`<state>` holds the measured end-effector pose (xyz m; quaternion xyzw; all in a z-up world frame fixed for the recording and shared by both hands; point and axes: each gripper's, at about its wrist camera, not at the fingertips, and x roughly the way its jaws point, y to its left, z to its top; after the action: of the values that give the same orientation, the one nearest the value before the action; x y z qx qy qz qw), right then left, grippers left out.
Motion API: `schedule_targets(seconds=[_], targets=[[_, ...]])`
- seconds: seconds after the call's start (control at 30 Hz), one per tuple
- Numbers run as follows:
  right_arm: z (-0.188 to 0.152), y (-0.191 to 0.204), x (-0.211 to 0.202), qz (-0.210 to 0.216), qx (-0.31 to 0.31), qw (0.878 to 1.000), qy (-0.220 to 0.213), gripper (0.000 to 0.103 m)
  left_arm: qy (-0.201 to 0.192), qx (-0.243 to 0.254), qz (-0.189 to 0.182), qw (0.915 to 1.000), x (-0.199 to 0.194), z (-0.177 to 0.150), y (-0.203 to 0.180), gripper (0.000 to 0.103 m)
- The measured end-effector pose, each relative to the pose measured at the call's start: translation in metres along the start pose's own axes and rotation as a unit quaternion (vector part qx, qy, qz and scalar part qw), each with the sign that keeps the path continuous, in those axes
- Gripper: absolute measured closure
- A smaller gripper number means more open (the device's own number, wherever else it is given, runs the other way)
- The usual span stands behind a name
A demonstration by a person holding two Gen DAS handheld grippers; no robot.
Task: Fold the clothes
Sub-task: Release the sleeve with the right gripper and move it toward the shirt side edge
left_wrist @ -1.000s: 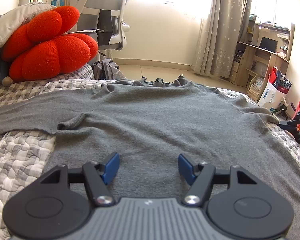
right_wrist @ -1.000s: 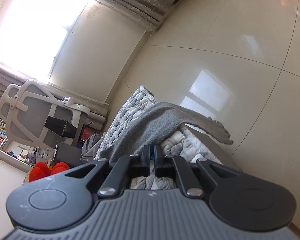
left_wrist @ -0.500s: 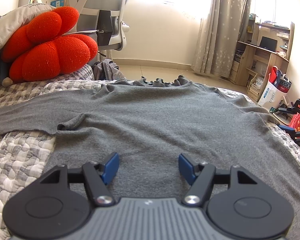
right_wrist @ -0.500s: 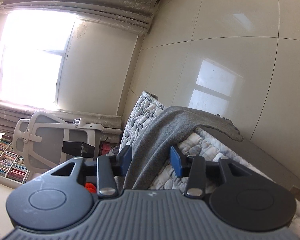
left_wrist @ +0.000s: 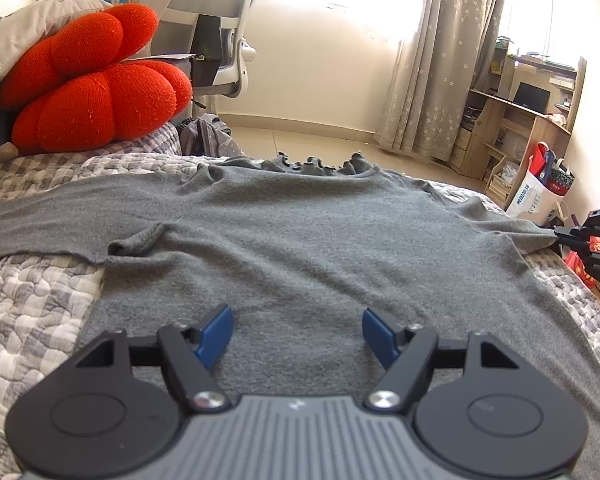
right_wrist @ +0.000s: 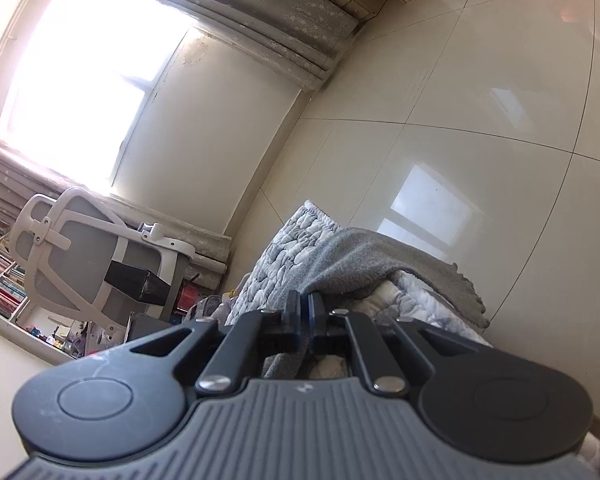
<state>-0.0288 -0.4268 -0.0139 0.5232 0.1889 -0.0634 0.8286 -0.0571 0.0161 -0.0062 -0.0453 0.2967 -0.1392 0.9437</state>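
1. A bedroom: a bed with a grey-and-white checked quilt [left_wrist: 24,312] stands on a pale tiled floor [right_wrist: 480,92], lit by a bright window behind grey star-print curtains [left_wrist: 432,64].
2. Nearest in the left wrist view, the left hand-held gripper [left_wrist: 298,330] hovers over the lower hem area of a grey sweater [left_wrist: 300,240]. Its jaws stand wide and are opening, with nothing pinched between the blue fingertips [left_wrist: 216,332]; only the flat knit lies below them.
3. The sweater is spread front-down or front-up (I cannot tell which) across the quilt, body toward the camera, frilled collar at the far edge, one sleeve stretched out to the left.
4. At the sweater's right edge, the right hand-held gripper [left_wrist: 560,236] has the other sleeve. In the right wrist view its jaws [right_wrist: 305,312] are pressed narrow together on a fold of grey knit, and the rest of that sleeve [right_wrist: 380,264] drapes over the bed's corner toward the floor.
5. Farther back on the left, a red flower-shaped cushion [left_wrist: 96,84] rests on the bed against a grey pillow [left_wrist: 28,24].
6. Beyond the bed: a white office chair [left_wrist: 224,28], a wooden desk with shelves [left_wrist: 520,120], and a white shopping bag [left_wrist: 536,192] on the floor.
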Motion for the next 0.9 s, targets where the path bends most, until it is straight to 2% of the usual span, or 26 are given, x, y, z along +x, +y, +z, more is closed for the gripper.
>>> schedule_targets(seconds=[0.03,0.17,0.33,0.43,0.5,0.53,0.67,0.73,0.77,0.8,0.9], targets=[[0.002,0.002,-0.002,0.003,0.001,1.0,0.001,0.098,0.001,-0.005,-0.009,0.9999,0.0,0.001,0.002,0.024],[0.01,0.004,-0.007,0.01,0.007,1.0,-0.002,0.098,-0.002,-0.015,-0.018,0.9997,-0.001,0.0,0.005,0.024],[0.001,-0.014,0.002,-0.037,0.022,0.999,0.007,0.096,-0.001,-0.009,-0.015,0.9998,0.0,0.0,0.003,0.023],[-0.004,-0.029,0.004,-0.038,0.047,0.998,0.012,0.096,-0.002,-0.009,-0.014,0.9999,-0.001,-0.001,0.003,0.023],[-0.005,-0.029,-0.004,-0.026,0.055,0.998,0.006,0.089,-0.002,-0.007,-0.013,0.9999,-0.001,-0.001,0.002,0.023],[-0.006,-0.026,-0.007,-0.025,0.051,0.998,0.004,0.089,-0.001,-0.007,-0.012,0.9999,-0.001,-0.001,0.002,0.023],[-0.02,-0.004,-0.015,-0.017,0.009,0.999,0.033,0.087,-0.001,-0.005,-0.011,0.9999,-0.001,-0.001,0.002,0.023],[-0.032,0.009,-0.016,-0.011,-0.026,0.998,0.061,0.079,-0.001,-0.005,-0.011,0.9999,-0.001,-0.001,0.002,0.023],[-0.041,0.016,-0.016,-0.012,-0.053,0.995,0.079,0.069,-0.001,-0.005,-0.01,0.9999,-0.001,-0.001,0.002,0.023],[-0.048,0.023,-0.018,-0.012,-0.079,0.992,0.093,0.062,-0.001,-0.006,-0.009,0.9999,-0.002,-0.001,0.002,0.023],[-0.071,0.036,-0.032,-0.008,-0.144,0.982,0.119,0.062,0.002,-0.011,0.013,0.9999,-0.009,-0.001,0.003,0.022]])
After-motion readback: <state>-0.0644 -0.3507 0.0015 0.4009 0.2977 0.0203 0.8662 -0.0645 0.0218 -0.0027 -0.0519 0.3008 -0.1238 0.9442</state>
